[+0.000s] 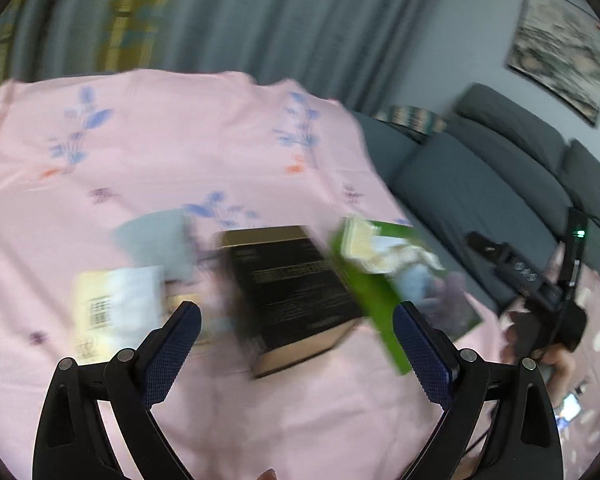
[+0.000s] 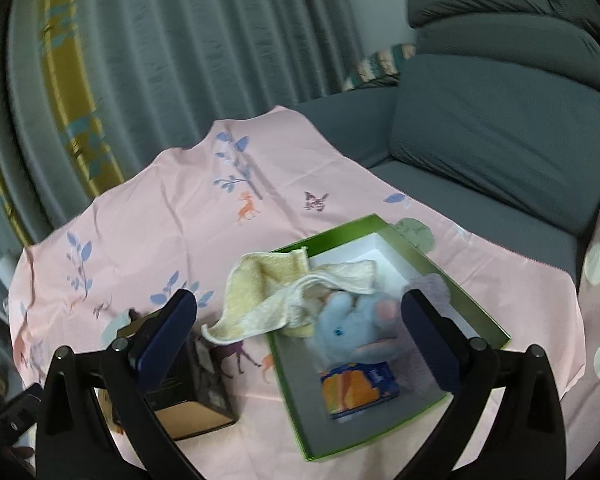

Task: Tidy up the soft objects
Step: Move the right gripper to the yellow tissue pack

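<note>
We see a bench draped in a smooth pink cloth (image 2: 172,216) printed with blue leaves, deer and a butterfly. On it sits a shallow green box (image 2: 476,320), rectangular, grey and white inside. In the box lie a fluffy blue plush elephant (image 2: 356,330) with pink ears, a lilac soft piece at its right, and a small orange-and-blue packet (image 2: 360,390) whose print is too blurred to read. A nubbly cream terry towel (image 2: 260,300) drapes over the box's left rim onto the cloth.

Left of the box stands a hard black book (image 1: 296,288) with tan page edges; its cover lettering is smeared. Further left lies a pale yellow packet (image 1: 116,304) bearing a barcode.

The left hand-held gripper (image 1: 296,320) is released, blue textured pads wide apart, nothing between them. The right hand-held gripper (image 2: 300,316) is likewise spread wide above the box, gripping nothing.

A grey ribbed sofa (image 2: 500,140) and grey curtains (image 2: 220,40) stand behind.
</note>
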